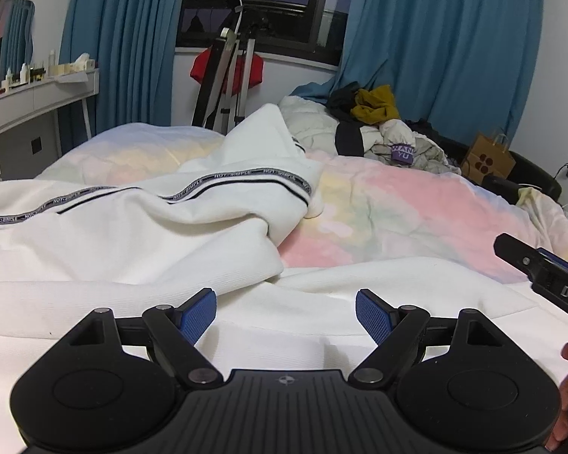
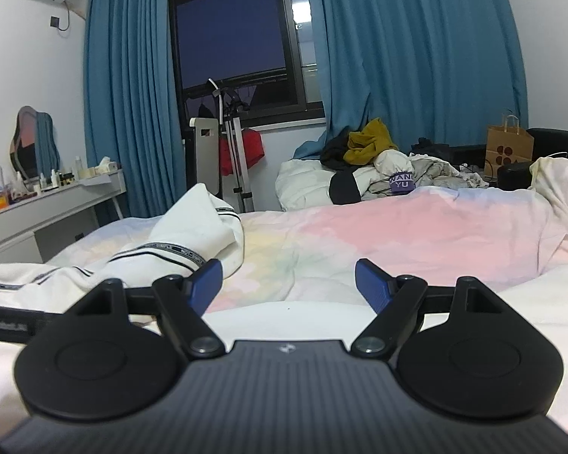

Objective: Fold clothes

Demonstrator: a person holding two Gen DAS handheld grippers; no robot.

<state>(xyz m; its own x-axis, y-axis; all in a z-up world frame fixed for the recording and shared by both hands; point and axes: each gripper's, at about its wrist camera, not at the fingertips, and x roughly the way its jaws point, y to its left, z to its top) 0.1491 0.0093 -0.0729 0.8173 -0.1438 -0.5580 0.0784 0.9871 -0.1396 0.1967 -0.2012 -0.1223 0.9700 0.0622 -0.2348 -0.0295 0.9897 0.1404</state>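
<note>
Your left gripper [image 1: 286, 312] and right gripper [image 2: 287, 283] both hover released over the near edge of the white garment [image 1: 132, 234], which lies rumpled across the bed [image 1: 397, 204]; pinch that near hem at two well-spread corners and pull it taut before folding

Left gripper [image 1: 286, 316] with blue fingers [image 1: 197, 316] spread wide above a white garment [image 1: 132, 234], striped sleeve running toward 10 o'clock, pastel bed [image 1: 397, 208] beyond, clothes pile [image 1: 378, 125] at 1 o'clock, right gripper [image 1: 545, 268] entering at 3 o'clock.
</note>
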